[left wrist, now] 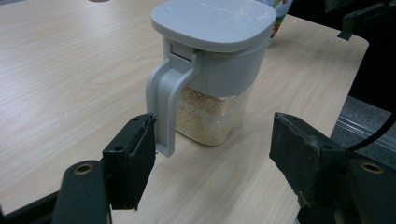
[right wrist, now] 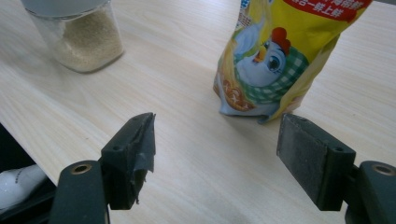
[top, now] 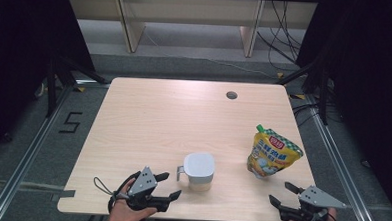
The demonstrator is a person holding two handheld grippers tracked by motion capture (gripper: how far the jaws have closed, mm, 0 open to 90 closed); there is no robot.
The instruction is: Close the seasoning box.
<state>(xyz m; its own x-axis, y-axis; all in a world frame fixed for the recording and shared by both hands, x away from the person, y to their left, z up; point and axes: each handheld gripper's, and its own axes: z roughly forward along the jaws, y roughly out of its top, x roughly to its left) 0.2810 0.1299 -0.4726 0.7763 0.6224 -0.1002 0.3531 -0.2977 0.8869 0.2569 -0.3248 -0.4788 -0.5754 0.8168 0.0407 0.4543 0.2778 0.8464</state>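
Yellow pouch (top: 272,155): red label, chicken cartoon; writing unreadable.

I see the worktop (top: 153,123) as pale wood-grain laminate, smooth with a soft satin sheen. On it, the container (top: 200,170) has a matt light-grey plastic lid (left wrist: 212,21) and handle (left wrist: 163,109), both smooth, over a clear glossy plastic body that shows a fine, sandy, pale-beige grain inside. At about three o'clock from it, the pouch (top: 272,153) looks like glossy printed plastic film, yellow and slightly crinkled, catching the light. My left tool (top: 166,185) and right tool (top: 280,193) are matt black plastic, and their pads (right wrist: 310,156) are dull rubbery material, rough and frayed at the edges. A flat grey plate with a matt finish tops each tool.
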